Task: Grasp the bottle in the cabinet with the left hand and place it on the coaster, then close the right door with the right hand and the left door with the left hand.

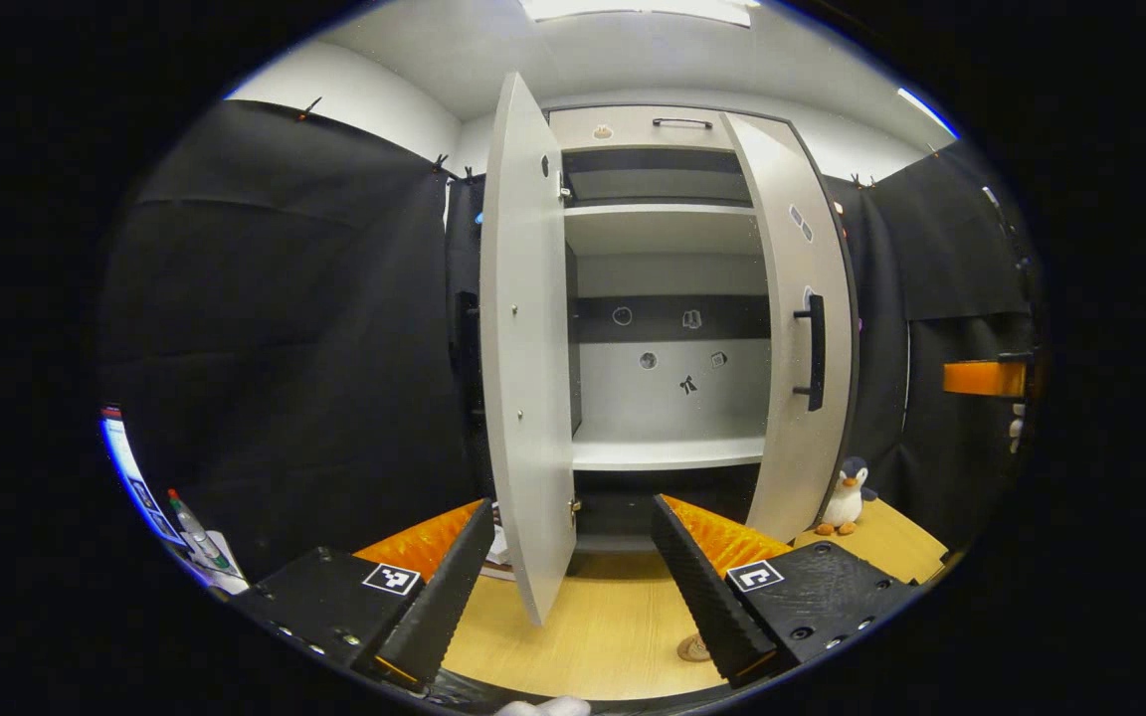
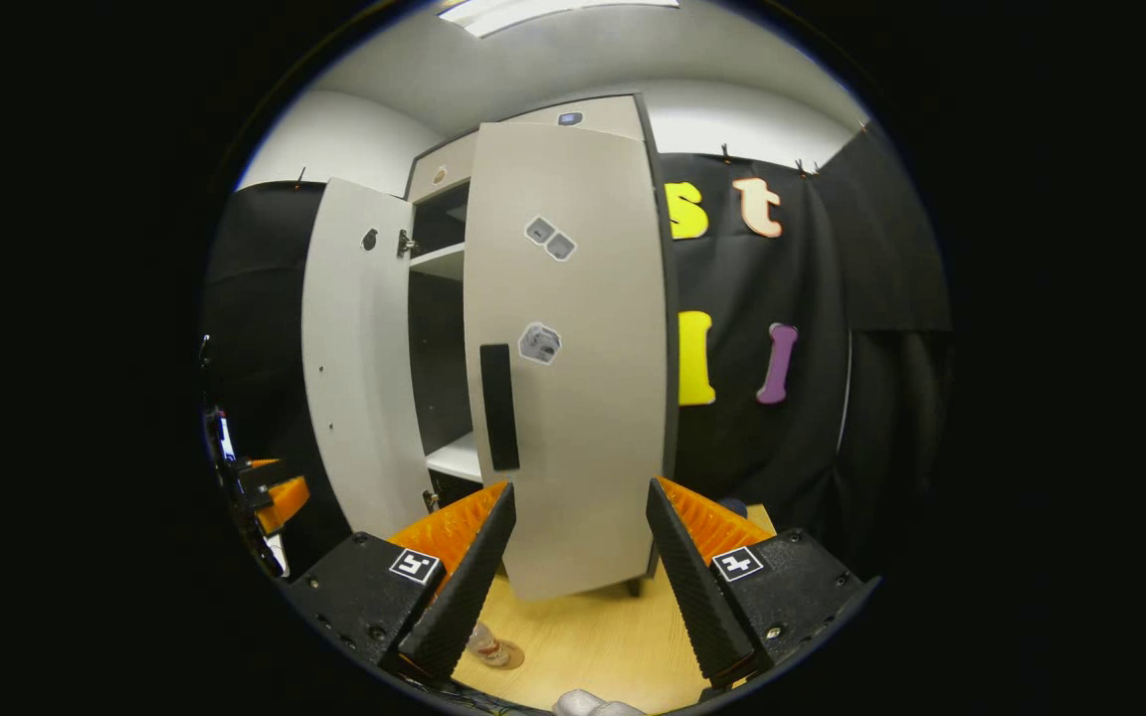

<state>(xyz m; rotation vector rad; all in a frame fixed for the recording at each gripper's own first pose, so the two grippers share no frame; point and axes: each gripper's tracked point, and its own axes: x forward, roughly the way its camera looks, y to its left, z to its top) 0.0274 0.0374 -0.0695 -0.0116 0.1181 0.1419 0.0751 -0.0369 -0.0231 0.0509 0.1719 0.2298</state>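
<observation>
Currently both my tongs, left (image 1: 568, 572) and right (image 2: 573, 562), stand open and empty. Bottle (image 2: 486, 643) sits on the coaster (image 2: 508, 655) at 7 o'clock. Right door (image 2: 573, 378) looks a light, stiff panel; I judge pushing beside its handle (image 2: 498, 406) best. Left door (image 1: 528, 338) stands wide open.

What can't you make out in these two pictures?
- Coaster, left gripper view: mostly hidden behind a finger of the left tongs.
- Bottle, right gripper view: its upper part is covered by a finger of the right tongs.
- Cabinet interior, right gripper view: largely blocked by the right door.
</observation>
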